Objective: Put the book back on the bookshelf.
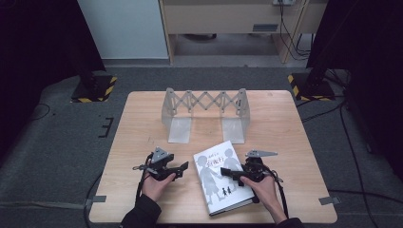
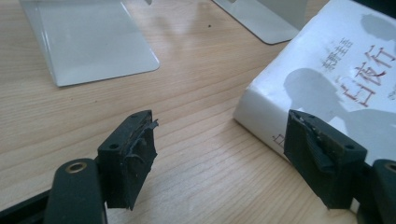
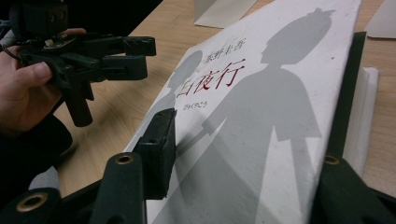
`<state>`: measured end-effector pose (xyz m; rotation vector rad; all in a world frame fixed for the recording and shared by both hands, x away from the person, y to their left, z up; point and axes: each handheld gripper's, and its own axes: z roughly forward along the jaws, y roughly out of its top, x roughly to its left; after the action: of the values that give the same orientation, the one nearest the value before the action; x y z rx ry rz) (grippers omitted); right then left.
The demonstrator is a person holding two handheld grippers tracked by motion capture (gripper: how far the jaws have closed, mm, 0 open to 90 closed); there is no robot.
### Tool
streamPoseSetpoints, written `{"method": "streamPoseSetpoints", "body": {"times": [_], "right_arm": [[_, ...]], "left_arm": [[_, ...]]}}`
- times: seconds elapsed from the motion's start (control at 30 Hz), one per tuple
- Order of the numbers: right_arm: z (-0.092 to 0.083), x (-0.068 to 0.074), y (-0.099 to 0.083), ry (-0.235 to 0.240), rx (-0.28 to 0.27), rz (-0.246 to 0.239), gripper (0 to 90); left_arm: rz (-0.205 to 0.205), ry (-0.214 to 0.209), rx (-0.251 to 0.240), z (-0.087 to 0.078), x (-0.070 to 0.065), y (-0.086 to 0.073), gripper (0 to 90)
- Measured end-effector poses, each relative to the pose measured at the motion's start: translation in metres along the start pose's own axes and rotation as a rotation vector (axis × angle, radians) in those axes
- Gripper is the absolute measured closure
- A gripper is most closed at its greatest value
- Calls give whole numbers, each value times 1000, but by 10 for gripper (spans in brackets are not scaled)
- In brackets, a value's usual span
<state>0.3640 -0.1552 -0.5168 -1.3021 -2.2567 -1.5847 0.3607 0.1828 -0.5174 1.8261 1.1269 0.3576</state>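
My right gripper has its fingers straddling the white book, one at each long edge; whether they press, I cannot tell. My left gripper gapes beside its spine. The book lies flat near the bench's front, before the bookend rack.
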Motion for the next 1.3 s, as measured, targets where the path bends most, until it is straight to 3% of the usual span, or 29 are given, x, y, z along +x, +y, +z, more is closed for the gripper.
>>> {"method": "streamPoseSetpoints", "body": {"times": [0.37, 0.6, 0.77, 1.03, 1.23, 1.3], "right_arm": [[-5, -3, 3, 73, -50, 128, 713], [-9, 1, 5, 108, -90, 160, 789], [-14, 4, 9, 125, -88, 148, 808], [-19, 6, 11, 139, -89, 129, 821], [-21, 8, 11, 182, -89, 119, 829], [-21, 10, 12, 194, -91, 107, 831]], "left_arm": [[-33, -74, -25, -1, -6, 8, 231], [-37, -106, -28, 1, -10, 11, 232], [-46, -151, -12, 3, -15, 11, 221], [-38, -185, 15, 7, -18, 10, 200], [-22, -207, 41, 12, -21, 8, 179], [-39, -230, 33, 12, -22, 8, 153]]}}
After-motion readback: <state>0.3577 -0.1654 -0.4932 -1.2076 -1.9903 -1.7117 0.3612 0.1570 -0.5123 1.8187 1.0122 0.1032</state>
